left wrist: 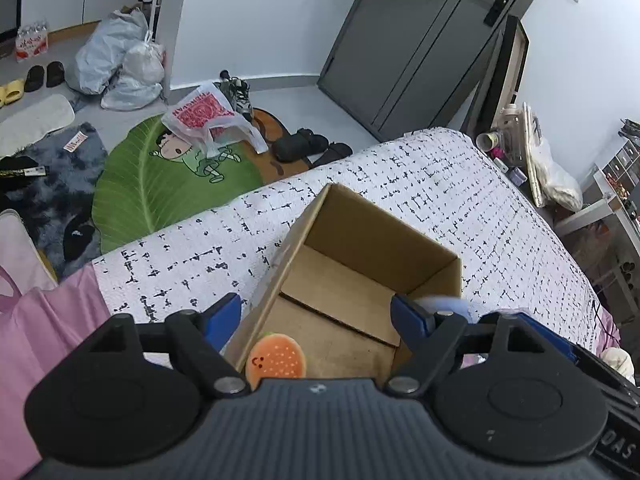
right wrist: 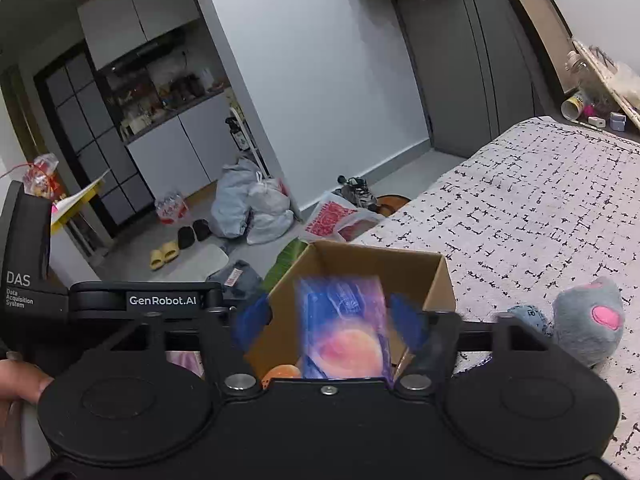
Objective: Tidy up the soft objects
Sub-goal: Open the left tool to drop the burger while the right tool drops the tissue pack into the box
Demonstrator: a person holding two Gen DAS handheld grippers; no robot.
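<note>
One brown cardboard box [left wrist: 372, 264], square and open-topped, sits on my bed's nubbly white quilt [left wrist: 500, 208] flecked black. Inside, at 7 o'clock, lies one round plush burger [left wrist: 276, 360] with a dotted orange bun. My left claw [left wrist: 316, 312] gapes wide over it, touching nothing. My right claw [right wrist: 330, 316] also stands wide; a glossy blue packet [right wrist: 340, 324], blurred, hangs between the fingers, untouched. One fuzzy grey plush [right wrist: 588, 320] lies at 3 o'clock.
</note>
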